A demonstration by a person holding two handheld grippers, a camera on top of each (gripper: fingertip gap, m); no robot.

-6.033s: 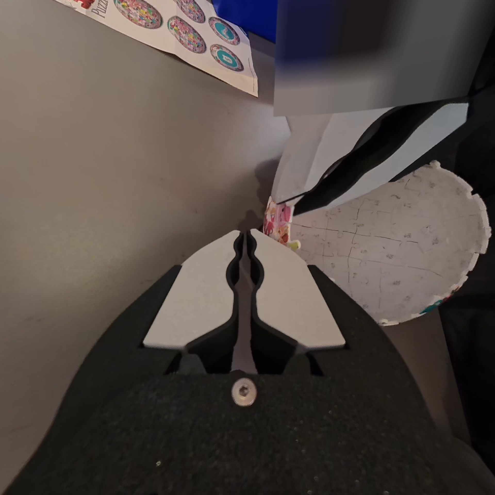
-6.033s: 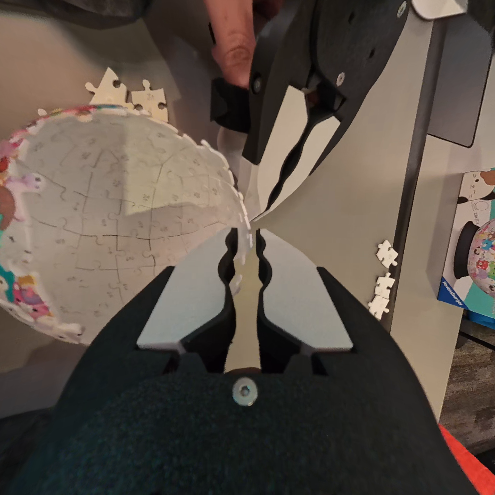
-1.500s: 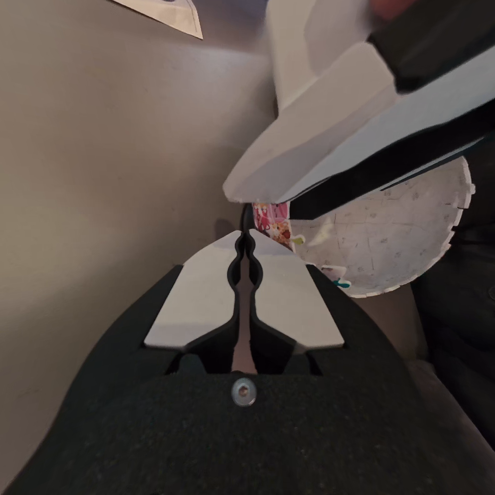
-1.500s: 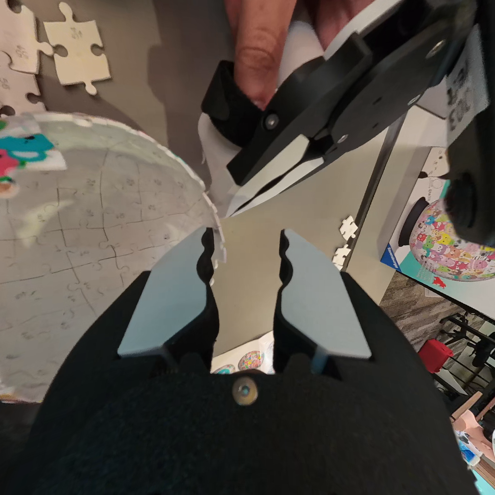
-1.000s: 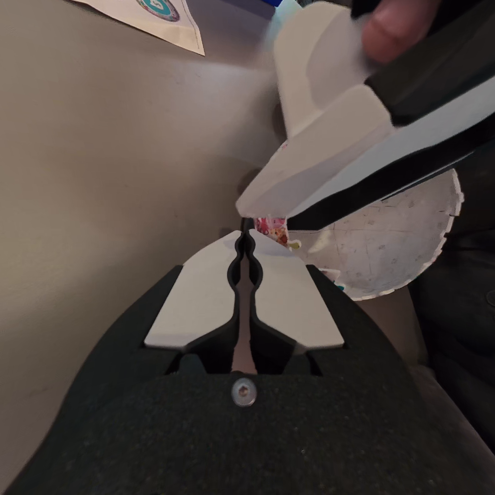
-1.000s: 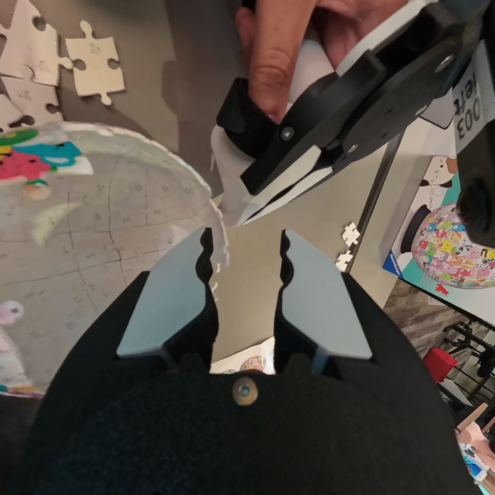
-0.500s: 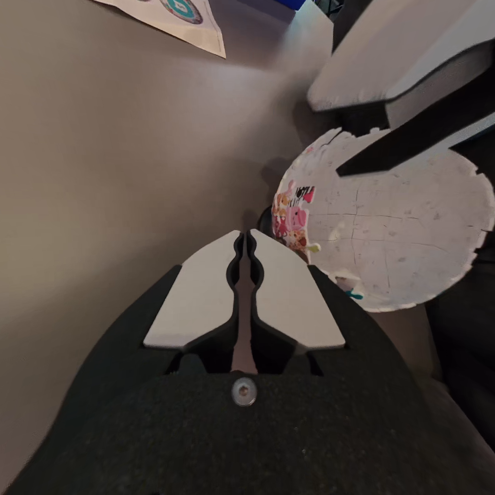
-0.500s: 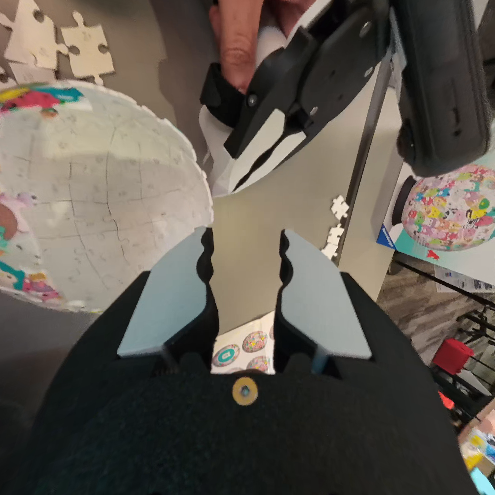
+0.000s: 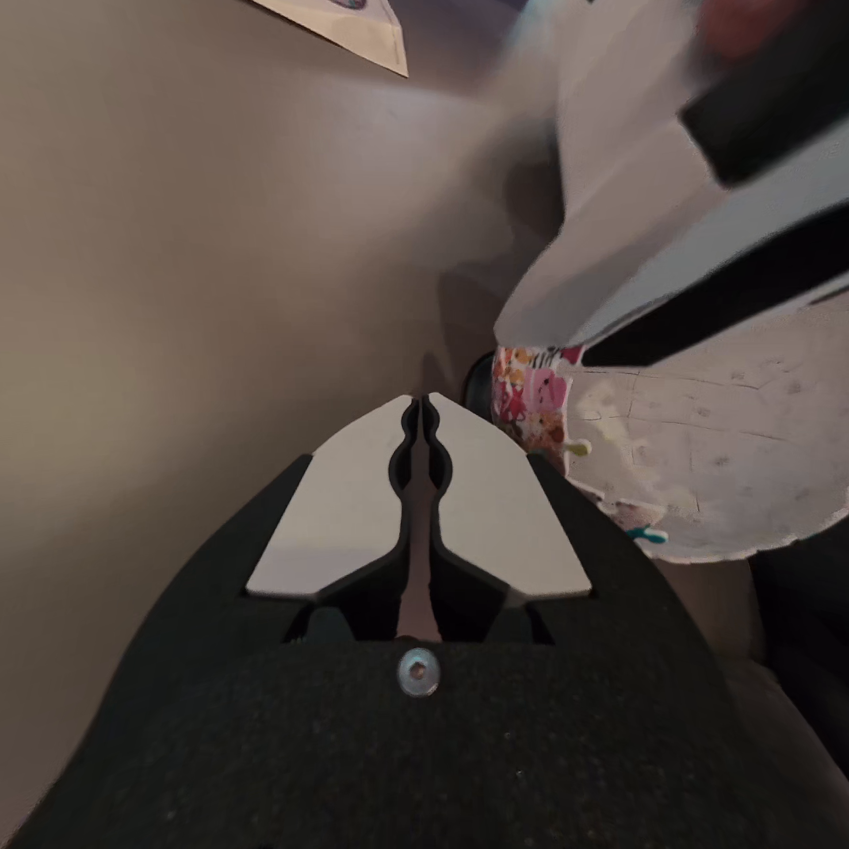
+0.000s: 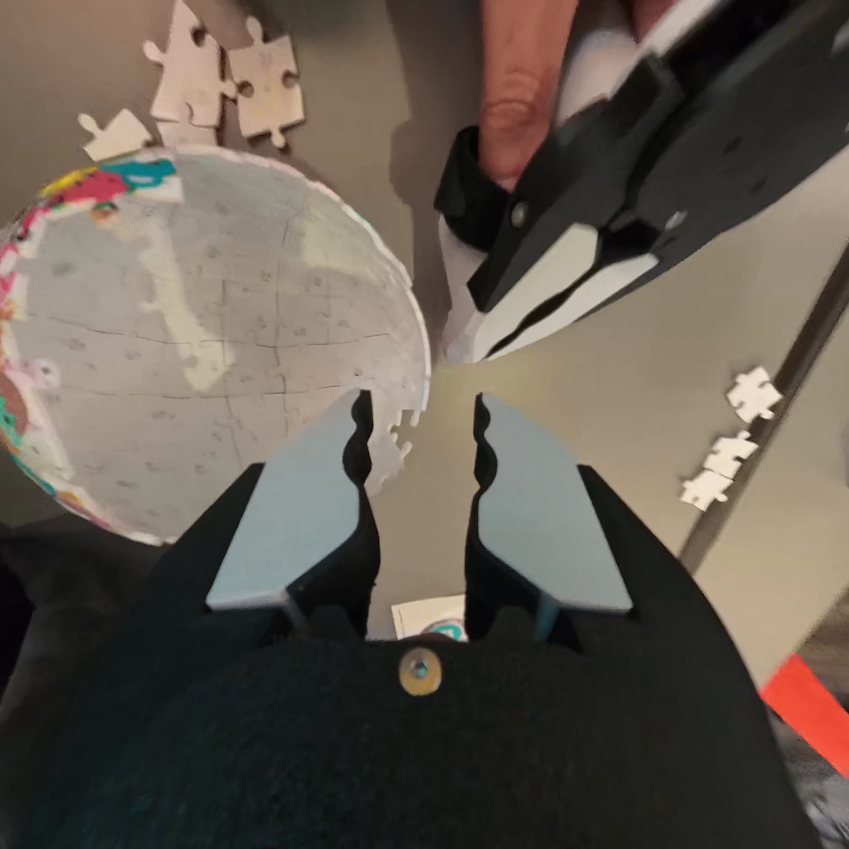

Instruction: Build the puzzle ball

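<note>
The half-built puzzle ball (image 10: pixel 220 349) – a round shell of white curved pieces, bright cartoon colours on its outside – lies tipped over on the grey table (image 9: pixel 193 257), so its open hollow side faces the cameras. Nothing lies inside the shell; only the grey backs of its joined pieces show.

The right gripper (image 10: pixel 418 399) has its jaws spread wide with nothing between them. Its left finger sits right by the shell's bumpy edge, where a few tabs stick out. I cannot tell if it touches the edge. The left gripper (image 9: pixel 421 400) has its jaws pressed nearly together, with just a thin slit. Whether a thin piece is pinched at the tips I cannot tell, so it may be holding nothing. It sits just beside the coloured rim of the ball.

The step looks like getting a hold on the shell's edge. To do it well, slide one finger inside the rim and one outside, then close slowly – a hard squeeze could pop the joined pieces apart.

Loose white puzzle pieces (image 10: pixel 229 87) lie on the table past the ball, and three more small pieces (image 10: pixel 730 441) sit in a line near the table's dark edge. A printed paper sheet (image 9: pixel 358 32) lies far off.
</note>
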